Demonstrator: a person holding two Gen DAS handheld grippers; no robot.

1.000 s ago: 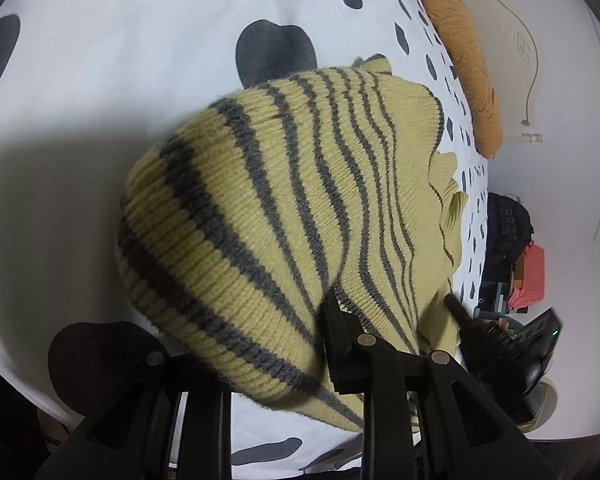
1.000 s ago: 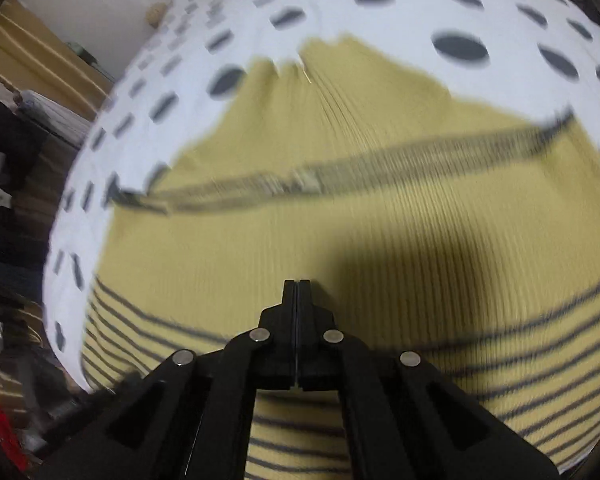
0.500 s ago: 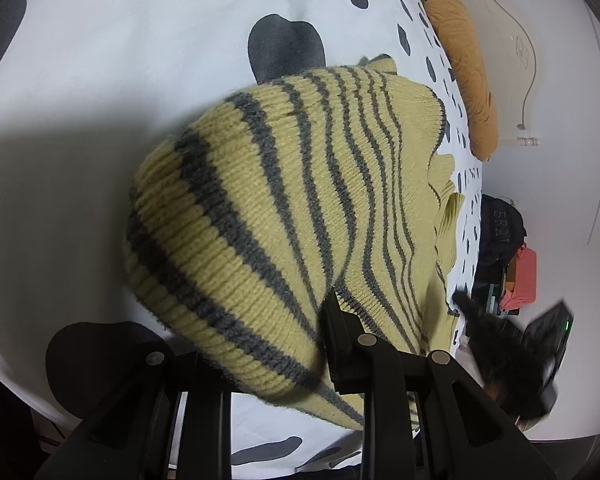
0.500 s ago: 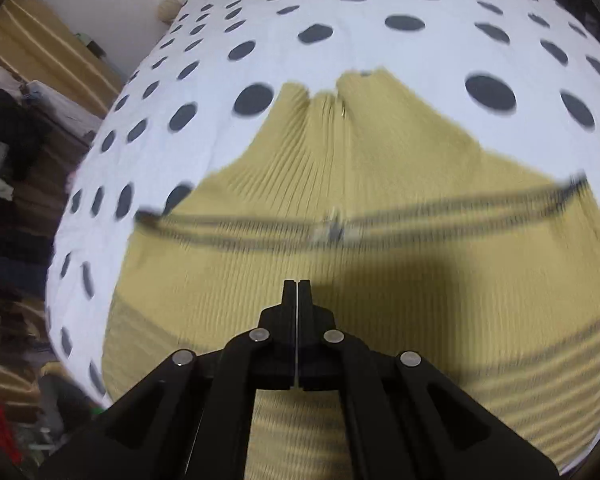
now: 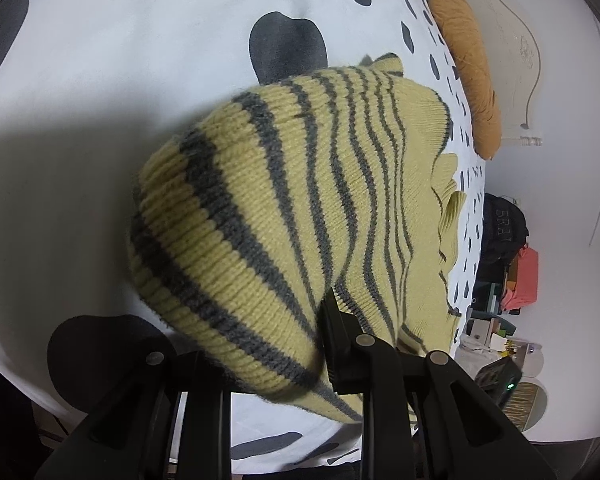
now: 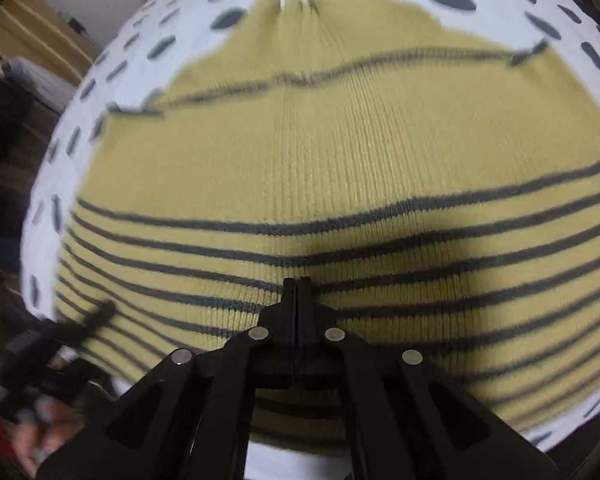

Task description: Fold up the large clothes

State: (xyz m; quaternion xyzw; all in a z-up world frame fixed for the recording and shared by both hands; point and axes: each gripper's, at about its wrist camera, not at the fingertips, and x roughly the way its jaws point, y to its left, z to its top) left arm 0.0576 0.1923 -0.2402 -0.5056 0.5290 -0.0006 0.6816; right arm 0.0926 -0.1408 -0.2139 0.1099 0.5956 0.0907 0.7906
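Black fingers of the left gripper (image 5: 284,344) clamp a bunched fold of the yellow knit sweater (image 5: 300,208), dark grey stripes running away from the grip; one finger (image 5: 336,344) shows at the fabric's edge, the other is buried under the knit. Sweater hem drapes over the gripper toward the lens, the rest trails onto the white duvet with black spots (image 5: 120,60). Right gripper (image 6: 297,292) has its fingers pressed together with no gap, tips over the striped lower part of the sweater (image 6: 340,152); whether any knit is pinched between them cannot be told. In the right wrist view the sweater lies spread flat across the duvet (image 6: 100,80), plain yellow upper part farther out, one thin dark stripe across it. Beyond, in the left view: orange pillow (image 5: 468,72) at the bed's far end, white wall (image 5: 560,200), black bag (image 5: 502,232) and red box (image 5: 524,276) beside the bed.
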